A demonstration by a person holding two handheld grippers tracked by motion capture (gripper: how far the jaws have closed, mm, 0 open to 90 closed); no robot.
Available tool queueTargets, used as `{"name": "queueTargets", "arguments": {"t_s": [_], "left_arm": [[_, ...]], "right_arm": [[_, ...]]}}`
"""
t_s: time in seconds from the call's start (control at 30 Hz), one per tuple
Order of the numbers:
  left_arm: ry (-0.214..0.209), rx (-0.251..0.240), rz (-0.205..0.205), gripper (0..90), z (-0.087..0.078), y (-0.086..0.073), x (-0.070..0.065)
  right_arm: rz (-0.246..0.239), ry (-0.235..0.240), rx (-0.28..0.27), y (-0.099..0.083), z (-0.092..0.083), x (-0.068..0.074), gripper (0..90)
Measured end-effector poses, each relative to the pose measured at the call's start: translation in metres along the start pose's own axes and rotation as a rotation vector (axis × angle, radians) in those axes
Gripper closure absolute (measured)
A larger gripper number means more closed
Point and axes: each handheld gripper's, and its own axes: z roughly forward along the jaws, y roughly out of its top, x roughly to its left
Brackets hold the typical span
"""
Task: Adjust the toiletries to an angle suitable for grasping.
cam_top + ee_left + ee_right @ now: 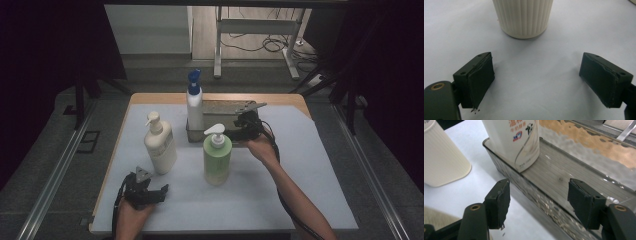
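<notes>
Lab – dark curtains (45, 45), floor cables (260, 46).

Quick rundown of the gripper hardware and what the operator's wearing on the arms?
Both grippers, left gripper and right gripper, are black, each with two blocky jaws faced with dark, worn pads and brass-coloured pivot pins. A grey three-cornered plate tops each. Black cables trail back. Forearms bare, no sleeves.

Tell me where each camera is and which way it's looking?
High view: sits above the person's side, looking forward and down on the table; both forearms show, with the left gripper and right gripper.
Left gripper view: rides the left gripper, looking along its open jaws at the cream bottle.
Right gripper view: rides the right gripper, looking over open jaws into the tray holding the blue-capped bottle.
Shared: the cream bottle shows in every view.
</notes>
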Motion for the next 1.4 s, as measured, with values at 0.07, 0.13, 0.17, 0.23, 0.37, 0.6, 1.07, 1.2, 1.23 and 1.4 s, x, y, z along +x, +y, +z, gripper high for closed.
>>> {"name": "queueTargets", "arguments": {"t_s": [0.07,0.13,0.17,0.23,0.37,0.6,1.07,1.2,1.23,1.4], "left_arm": [[0.001,-0.001,0.0,12.1,0.0,0.0,0.0],[0.001,-0.001,0.0,12.1,0.0,0.0,0.0],[0.0,-0.001,-0.002,12.1,0.0,0.0,0.0],[0.001,0.0,-0.002,12.1,0.0,0.0,0.0],[0.001,-0.001,0.0,12.1,0.0,0.0,0.0],[0.001,0.0,-0.002,12.1,0.0,0.0,0.0],[0.002,-0.001,0.0,12.1,0.0,0.0,0.0],[0.002,-0.001,0.0,12.1,0.0,0.0,0.0],[0.002,-0.001,0.0,12.1,0.0,0.0,0.0],[0.002,-0.001,0.0,12.1,0.0,0.0,0.0]], "right_arm": [[-0.003,0.004,-0.005,-0.003,-0.004,0.0,33.1],[-0.01,0.0,-0.008,-0.007,-0.009,0.0,32.4],[-0.01,0.002,-0.008,-0.008,-0.011,-0.001,32.2],[-0.019,0.0,-0.008,-0.011,-0.016,-0.001,31.9],[-0.024,0.007,-0.013,-0.018,-0.023,-0.001,31.0],[-0.026,0.021,-0.003,-0.035,-0.034,-0.001,28.9],[-0.063,0.074,0.015,-0.062,-0.052,0.012,20.3],[-0.074,0.1,0.011,-0.067,-0.056,0.018,16.8],[-0.075,0.105,0.01,-0.068,-0.057,0.02,15.4],[-0.099,0.135,0.001,-0.07,-0.062,0.032,13.3]]}}
